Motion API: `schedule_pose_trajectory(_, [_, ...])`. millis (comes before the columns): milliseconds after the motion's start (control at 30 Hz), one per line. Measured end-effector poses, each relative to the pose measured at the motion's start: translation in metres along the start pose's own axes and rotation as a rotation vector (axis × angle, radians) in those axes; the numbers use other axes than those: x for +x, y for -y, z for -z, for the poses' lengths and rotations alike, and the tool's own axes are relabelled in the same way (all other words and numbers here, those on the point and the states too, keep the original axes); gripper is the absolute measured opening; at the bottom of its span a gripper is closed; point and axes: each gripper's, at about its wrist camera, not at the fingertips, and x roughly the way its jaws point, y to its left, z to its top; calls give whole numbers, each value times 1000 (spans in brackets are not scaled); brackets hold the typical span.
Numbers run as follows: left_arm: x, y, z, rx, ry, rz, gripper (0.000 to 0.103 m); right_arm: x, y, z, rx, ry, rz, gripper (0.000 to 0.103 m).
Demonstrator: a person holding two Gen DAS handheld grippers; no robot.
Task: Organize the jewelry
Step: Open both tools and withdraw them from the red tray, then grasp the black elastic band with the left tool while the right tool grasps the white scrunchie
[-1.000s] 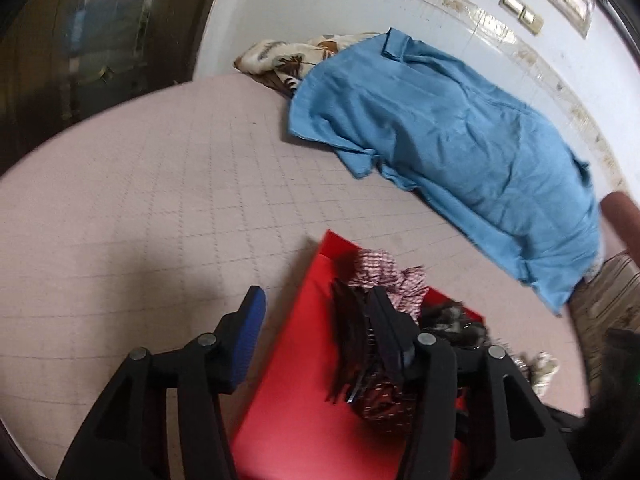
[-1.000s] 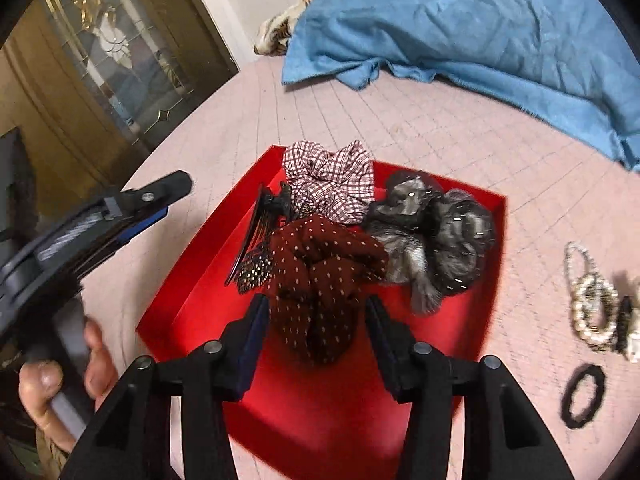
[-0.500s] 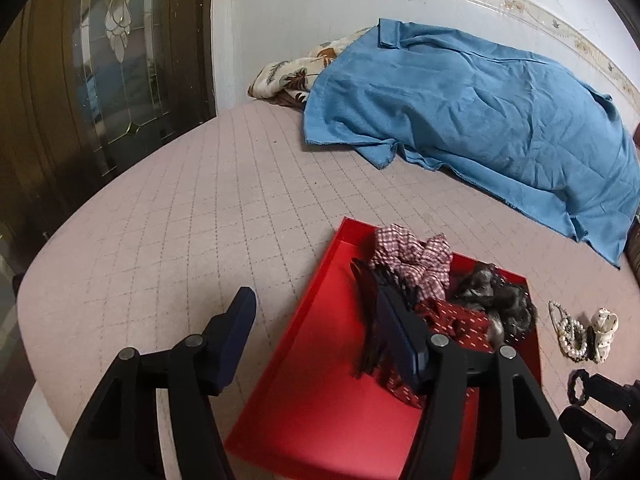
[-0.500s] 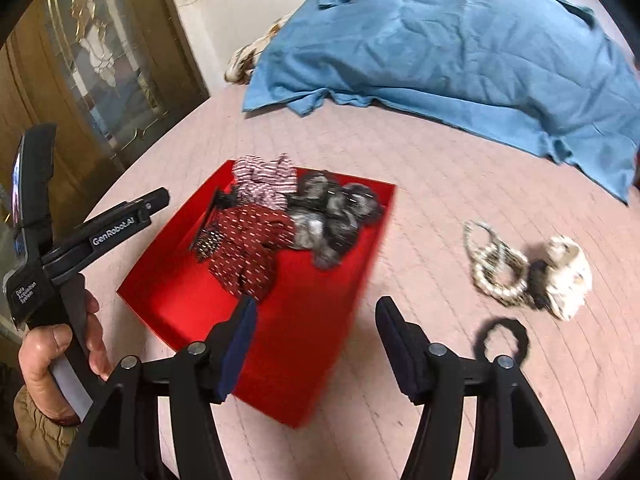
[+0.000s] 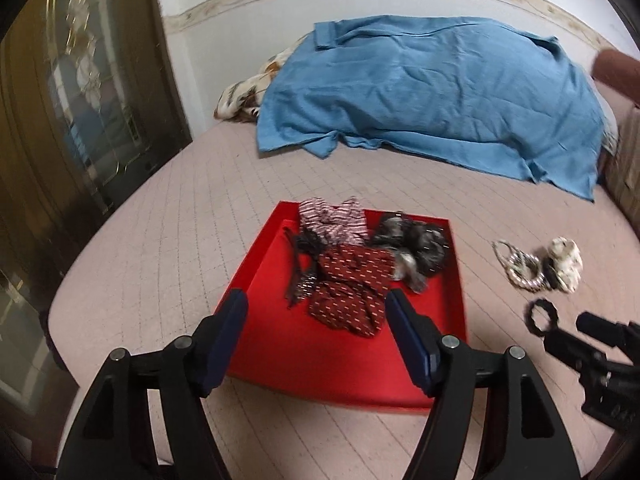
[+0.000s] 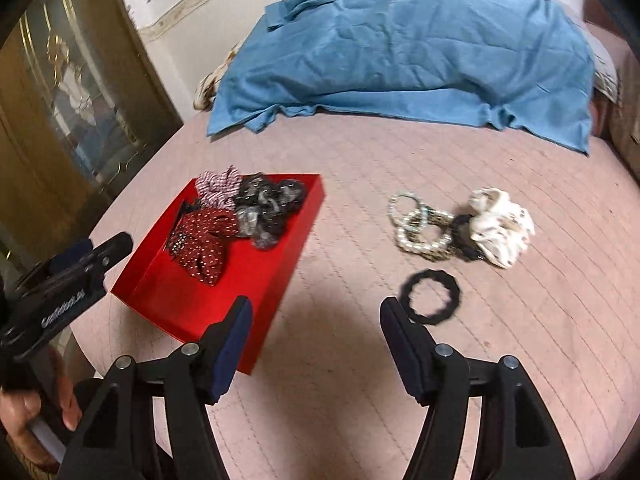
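Jaws on both grippers opening, nothing between them. Left gripper [image 5: 316, 320] has the red tray [image 5: 344, 364] ahead of its fingertips, scrunchies [image 5: 352, 280] piled at the far end. Right gripper [image 6: 314, 326]: black hair tie [image 6: 432, 294] just past right finger; bracelets [image 6: 420, 226], probably beaded, farther out.

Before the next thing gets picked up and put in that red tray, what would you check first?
1. Right gripper empty: ok, jaws opening, nothing between them.
2. Left gripper empty: ok, jaws opening, clear above the red tray.
3. Black hair tie reachable: ok, it lies alone on the bed just ahead of the right gripper.
4. Bead bracelets free to lift: not ok, piled together and touching the white scrunchie.
5. Room left in tray: ok, its near half is bare.
6. Tray sits flat: cannot tell.
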Motion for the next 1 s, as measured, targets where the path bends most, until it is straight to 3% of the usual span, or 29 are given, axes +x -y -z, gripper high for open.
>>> schedule_pose_trajectory(433, [-38, 47, 9, 89, 4, 25, 71, -43, 55, 18, 93, 54, 26, 73])
schedule_pose_trajectory(767, [-42, 65, 15, 139, -10, 12, 72, -56, 93, 30, 146, 63, 58, 74])
schedule_pose_trajectory(1000, [-36, 67, 17, 115, -44, 60, 72, -57, 126, 43, 182, 46, 105, 74])
